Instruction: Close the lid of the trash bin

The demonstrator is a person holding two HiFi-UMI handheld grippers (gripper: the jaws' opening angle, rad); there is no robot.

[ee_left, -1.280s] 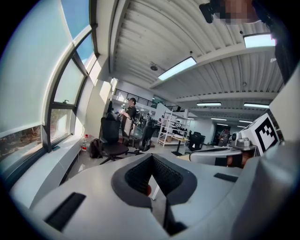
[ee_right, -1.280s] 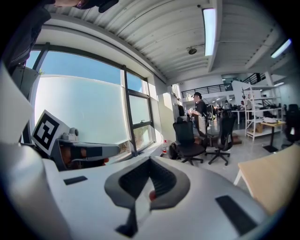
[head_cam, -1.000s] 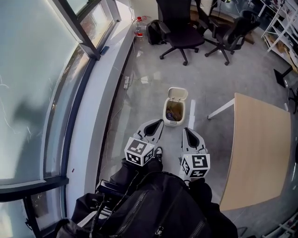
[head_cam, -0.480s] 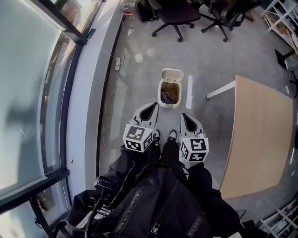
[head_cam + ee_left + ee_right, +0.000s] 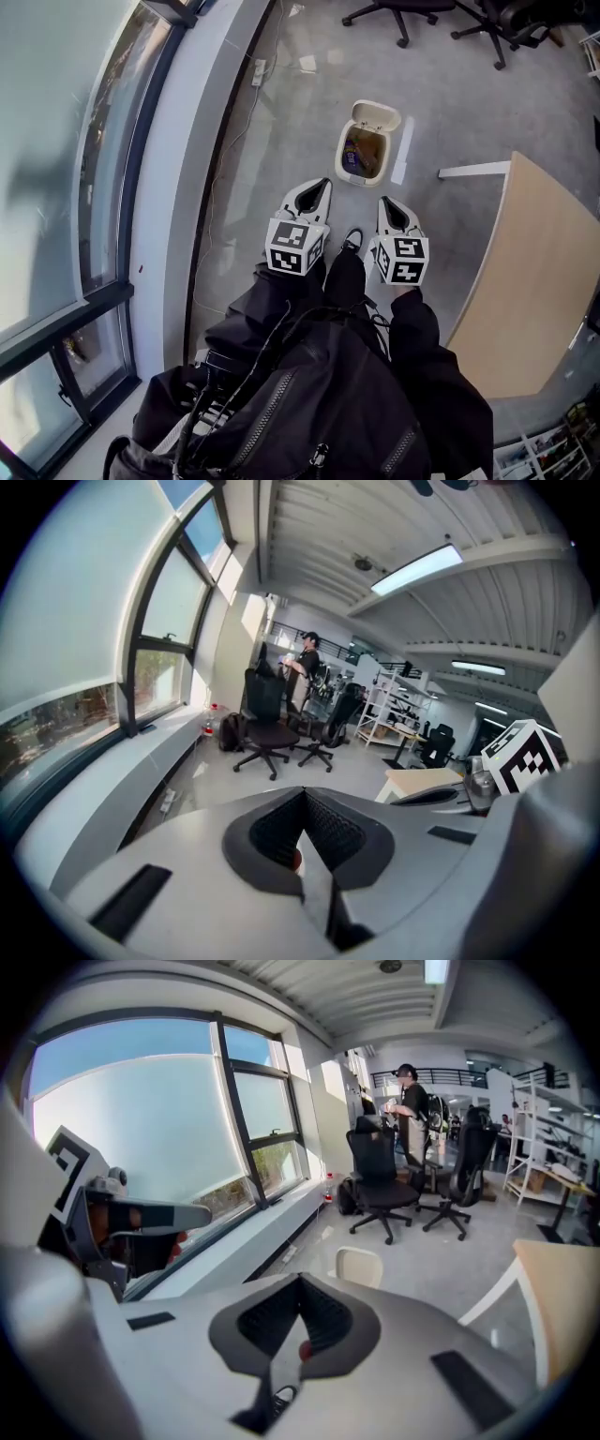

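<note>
A small cream trash bin (image 5: 364, 156) stands on the grey floor, its lid (image 5: 377, 116) tipped up and back, with rubbish showing inside. Both grippers hover side by side just short of it, above the person's feet. The left gripper (image 5: 322, 185) is shut with nothing in it, its tip near the bin's left front. To the bin's right front, the right gripper (image 5: 386, 202) is also shut and empty. In the left gripper view the jaws (image 5: 302, 796) meet and hide the bin. Above the closed right gripper (image 5: 300, 1284), the raised lid (image 5: 359, 1267) shows.
A wooden table (image 5: 544, 281) stands at the right, its white leg (image 5: 473, 171) near the bin. A window ledge (image 5: 187, 169) runs along the left, with a power strip (image 5: 256, 72) on the floor. Office chairs (image 5: 403, 11) stand beyond. A person (image 5: 410, 1101) stands far off.
The head view has swung, so the bin now sits higher and further right in it. Both grippers stay shut and side by side near the bin. The lid is still up.
</note>
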